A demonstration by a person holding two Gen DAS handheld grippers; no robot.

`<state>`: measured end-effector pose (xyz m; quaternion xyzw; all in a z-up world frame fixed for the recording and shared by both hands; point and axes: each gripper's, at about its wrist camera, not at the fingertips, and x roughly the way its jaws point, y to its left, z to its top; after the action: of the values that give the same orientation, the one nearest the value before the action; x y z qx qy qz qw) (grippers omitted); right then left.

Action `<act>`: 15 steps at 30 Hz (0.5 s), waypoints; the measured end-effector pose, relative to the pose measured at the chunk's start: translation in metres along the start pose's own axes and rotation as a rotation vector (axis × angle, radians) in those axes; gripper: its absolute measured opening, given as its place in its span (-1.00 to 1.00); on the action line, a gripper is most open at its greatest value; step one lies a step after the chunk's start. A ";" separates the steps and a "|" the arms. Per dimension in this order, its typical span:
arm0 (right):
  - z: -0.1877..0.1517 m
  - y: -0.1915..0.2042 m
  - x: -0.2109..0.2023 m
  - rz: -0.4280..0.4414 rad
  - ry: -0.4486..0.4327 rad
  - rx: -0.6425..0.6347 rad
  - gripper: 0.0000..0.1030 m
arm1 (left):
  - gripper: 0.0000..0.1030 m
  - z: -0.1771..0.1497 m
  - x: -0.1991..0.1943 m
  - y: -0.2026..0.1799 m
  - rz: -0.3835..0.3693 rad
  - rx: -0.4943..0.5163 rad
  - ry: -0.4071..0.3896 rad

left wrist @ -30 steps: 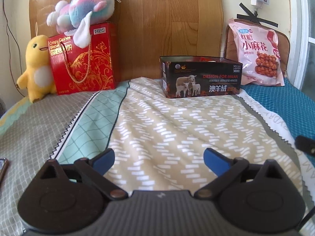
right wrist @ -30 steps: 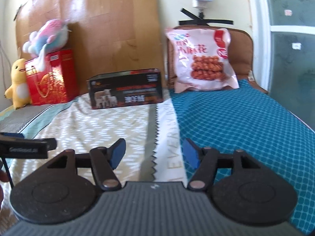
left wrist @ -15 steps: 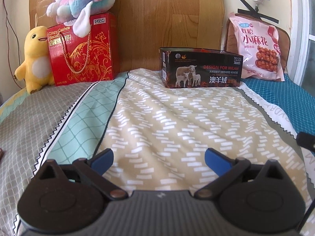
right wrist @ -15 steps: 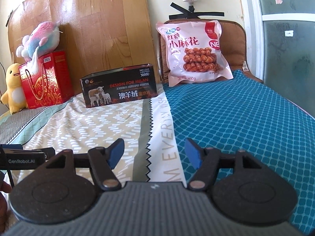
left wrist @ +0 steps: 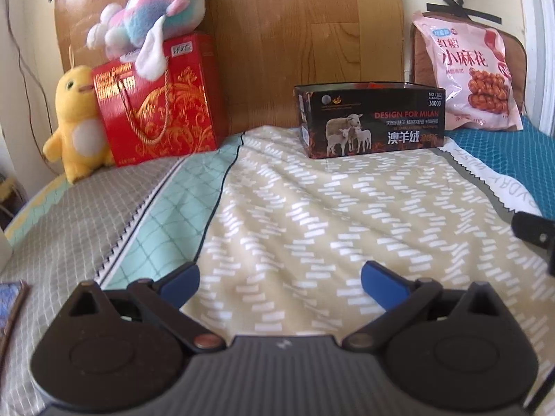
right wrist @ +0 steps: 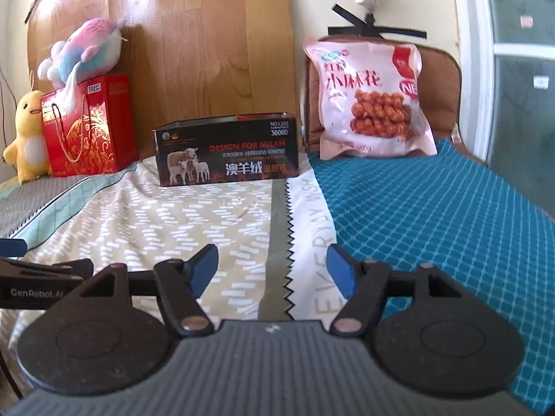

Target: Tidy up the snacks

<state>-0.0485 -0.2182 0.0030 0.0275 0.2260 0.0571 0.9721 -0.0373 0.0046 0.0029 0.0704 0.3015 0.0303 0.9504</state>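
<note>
A pink snack bag (right wrist: pixel 373 100) of fried dough twists leans upright against a brown cushion at the head of the bed; it also shows in the left wrist view (left wrist: pixel 471 72). A black open-topped box with sheep printed on it (right wrist: pixel 227 149) (left wrist: pixel 371 123) stands on the bedspread to the bag's left. A red biscuit gift box (left wrist: pixel 159 104) (right wrist: pixel 88 128) stands further left. My left gripper (left wrist: pixel 279 279) and my right gripper (right wrist: pixel 272 267) are both open and empty, low over the bedspread, well short of these things.
A yellow plush (left wrist: pixel 74 121) stands beside the red box and a pink-blue plush (left wrist: pixel 149 17) lies on top of it. A wooden headboard (left wrist: pixel 295 17) backs the bed. The left gripper's side shows at the right wrist view's left edge (right wrist: pixel 38 284).
Both grippers have moved forward towards the head of the bed, so the boxes and the bag look larger. Both stay open.
</note>
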 end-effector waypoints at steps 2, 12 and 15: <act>-0.001 -0.006 0.000 0.010 0.004 0.037 0.44 | 1.00 0.002 0.002 -0.006 0.027 0.028 -0.014; -0.001 -0.007 0.005 0.050 0.032 0.061 0.44 | 1.00 0.006 0.013 -0.016 0.024 0.050 0.001; -0.002 -0.006 0.006 0.051 0.042 0.056 0.44 | 1.00 0.007 0.015 -0.014 0.005 0.033 0.013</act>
<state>-0.0434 -0.2232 -0.0014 0.0593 0.2469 0.0759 0.9642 -0.0208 -0.0087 -0.0022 0.0865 0.3082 0.0280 0.9470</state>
